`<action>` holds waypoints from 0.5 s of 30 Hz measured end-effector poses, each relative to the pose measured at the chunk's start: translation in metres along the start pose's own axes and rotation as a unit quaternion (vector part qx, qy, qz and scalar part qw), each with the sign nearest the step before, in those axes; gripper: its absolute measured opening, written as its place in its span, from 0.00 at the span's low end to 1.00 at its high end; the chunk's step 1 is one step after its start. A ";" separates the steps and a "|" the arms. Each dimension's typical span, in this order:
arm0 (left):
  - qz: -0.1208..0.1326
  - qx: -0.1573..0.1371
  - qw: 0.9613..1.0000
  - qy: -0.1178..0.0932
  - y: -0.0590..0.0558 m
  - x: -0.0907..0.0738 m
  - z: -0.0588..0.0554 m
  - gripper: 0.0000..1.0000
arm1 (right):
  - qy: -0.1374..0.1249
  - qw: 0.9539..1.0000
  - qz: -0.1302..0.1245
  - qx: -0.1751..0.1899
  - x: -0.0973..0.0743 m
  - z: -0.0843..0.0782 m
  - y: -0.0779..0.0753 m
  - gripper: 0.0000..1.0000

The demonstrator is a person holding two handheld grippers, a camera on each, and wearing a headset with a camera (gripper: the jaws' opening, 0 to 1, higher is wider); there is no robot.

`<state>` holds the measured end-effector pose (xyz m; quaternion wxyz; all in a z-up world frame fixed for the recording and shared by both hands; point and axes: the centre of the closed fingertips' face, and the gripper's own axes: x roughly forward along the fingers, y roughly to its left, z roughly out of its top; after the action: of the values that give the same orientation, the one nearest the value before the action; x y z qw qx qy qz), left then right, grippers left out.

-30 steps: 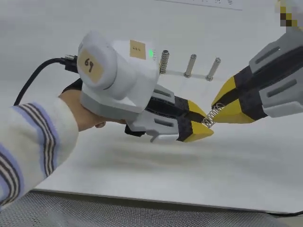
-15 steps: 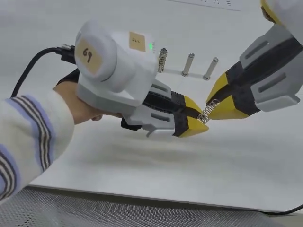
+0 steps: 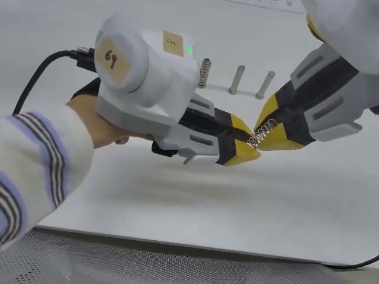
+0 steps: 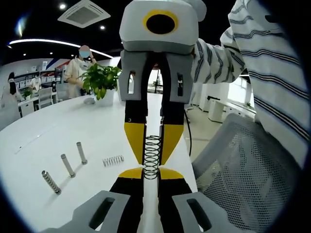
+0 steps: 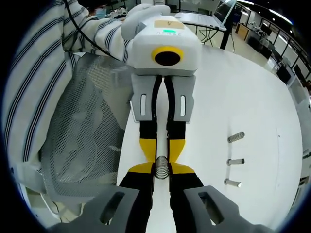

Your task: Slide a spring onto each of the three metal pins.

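Two grippers faced each other tip to tip above the table. Left gripper: jaws closed on one end of the spring, the coil's end seated between the yellow tips. Right gripper: jaws closed on the other end, flanking the coil on both sides. The spring bridged the two pairs of tips, clear of the table, its axis roughly in line with both grippers.

In the head view the left gripper entered from the left, held by a hand in a striped sleeve, with a black cable leaving its rear. The right gripper entered from the upper right.

Beyond the tips, three pins stood upright in a row on the table, apart from both grippers. As seen in the head view, the left pin carried a fitted spring. The middle pin and the right pin were bare.

In the left gripper view a loose spring lay flat on the table near the bare end of the row. A mesh chair stood at the table's edge, and a plant stood toward the far end of the table.
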<state>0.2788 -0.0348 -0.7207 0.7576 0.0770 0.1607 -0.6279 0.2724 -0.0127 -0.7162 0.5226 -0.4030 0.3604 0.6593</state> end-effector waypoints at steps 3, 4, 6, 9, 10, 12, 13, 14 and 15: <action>-0.001 0.002 1.000 0.002 -0.001 -0.001 0.000 0.00 | -0.004 1.000 0.002 0.003 0.002 0.002 0.001 0.08; 0.000 0.004 1.000 0.003 -0.001 -0.001 0.000 0.00 | -0.006 1.000 0.002 0.006 0.002 0.002 0.001 0.08; 0.000 0.005 1.000 0.003 -0.001 -0.001 0.000 0.00 | -0.001 1.000 0.005 0.005 0.003 0.000 0.002 0.08; 0.003 0.000 1.000 0.005 -0.001 -0.001 -0.001 0.00 | 0.002 1.000 0.006 0.000 0.004 -0.001 0.001 0.08; 0.003 -0.001 1.000 0.006 0.000 0.000 -0.001 0.01 | 0.005 1.000 0.007 -0.001 0.005 -0.002 0.001 0.08; 0.001 0.000 1.000 0.010 0.000 0.000 -0.003 0.01 | 0.011 1.000 0.008 -0.004 0.007 -0.002 0.002 0.08; 0.001 -0.001 1.000 0.011 0.000 0.000 -0.004 0.01 | 0.011 1.000 0.007 -0.005 0.008 -0.002 0.002 0.08; 0.002 -0.004 1.000 0.013 0.000 0.000 -0.005 0.01 | 0.012 1.000 0.005 -0.008 0.008 -0.002 0.002 0.08; 0.003 -0.005 1.000 0.014 0.001 -0.001 -0.005 0.01 | 0.012 1.000 0.003 -0.007 0.008 -0.002 0.001 0.08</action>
<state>0.2788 -0.0324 -0.7253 0.7578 0.0824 0.1738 -0.6234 0.2706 -0.0112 -0.7243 0.5132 -0.4137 0.3632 0.6585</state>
